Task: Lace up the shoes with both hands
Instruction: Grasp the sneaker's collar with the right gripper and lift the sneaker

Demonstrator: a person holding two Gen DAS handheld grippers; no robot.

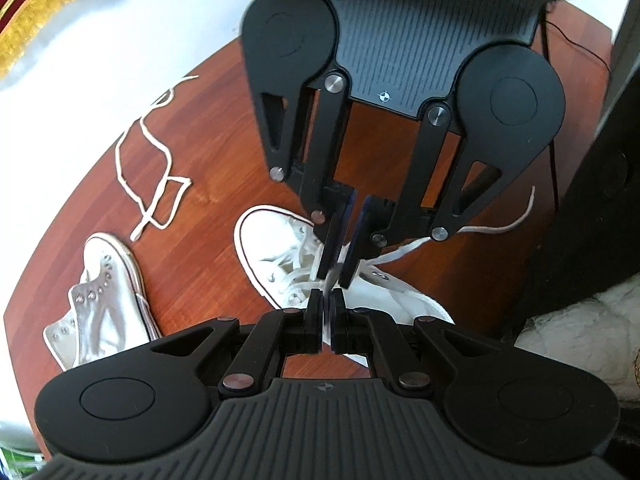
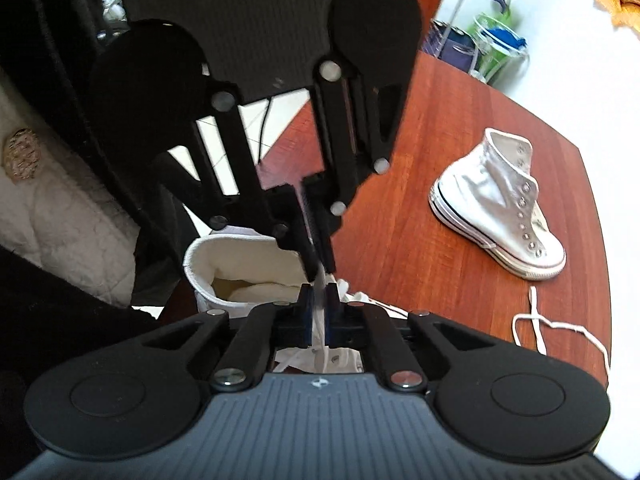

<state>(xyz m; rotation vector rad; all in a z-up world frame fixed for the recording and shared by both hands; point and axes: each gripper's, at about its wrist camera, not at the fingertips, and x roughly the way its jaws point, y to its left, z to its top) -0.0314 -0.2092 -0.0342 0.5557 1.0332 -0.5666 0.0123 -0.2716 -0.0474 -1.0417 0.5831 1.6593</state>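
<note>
A white high-top shoe [image 1: 272,248] stands on the wooden table [image 1: 216,184], toe pointing away in the left wrist view. Its white lace [image 1: 404,249] runs up from the eyelets and trails off to the right. My left gripper [image 1: 325,300] is shut on a flat stretch of that lace just above the shoe. My right gripper [image 1: 333,276] comes in from the far side, tips almost touching the left's, and is shut on the same lace. In the right wrist view the right gripper [image 2: 319,294] pinches the lace [image 2: 319,280] over the shoe's open collar [image 2: 240,252], with the left gripper [image 2: 320,266] just beyond.
A second white high-top [image 1: 100,300] [image 2: 500,208] with bare eyelets sits apart on the table. A loose white lace [image 1: 152,168] [image 2: 560,328] lies tangled beside it. The table's curved edge [image 2: 592,200] is close by. White quilted fabric [image 2: 60,208] and dark objects crowd one side.
</note>
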